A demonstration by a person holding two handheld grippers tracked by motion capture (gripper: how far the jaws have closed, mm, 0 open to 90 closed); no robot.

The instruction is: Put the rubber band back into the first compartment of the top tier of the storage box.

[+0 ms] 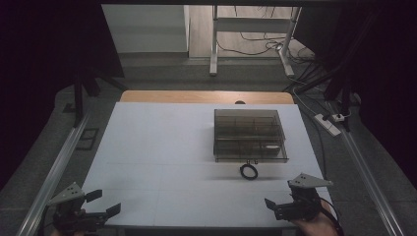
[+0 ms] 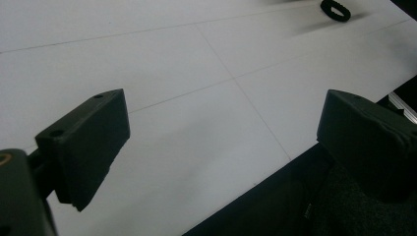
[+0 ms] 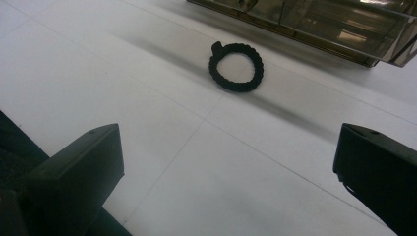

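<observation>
A black braided ring [image 1: 249, 171] lies flat on the white table [image 1: 162, 147], just in front of a smoky clear box [image 1: 250, 135] with several compartments. In the right gripper view the ring [image 3: 236, 67] sits ahead of my right gripper [image 3: 228, 172], with the box [image 3: 324, 24] behind it. My right gripper [image 1: 276, 208] hovers open over the table's front right edge, with nothing between its jaws. My left gripper [image 1: 104, 202] is open and holds nothing at the front left corner. In its own view the left gripper [image 2: 221, 142] spans bare table, and the ring [image 2: 336, 10] is far off.
The table's front edge [image 2: 275, 172] runs under the left jaws. Metal rails [image 1: 54, 167] flank the table on both sides. A power strip [image 1: 328, 122] and cables lie on the floor at the right. A wooden board [image 1: 206, 96] edges the table's far side.
</observation>
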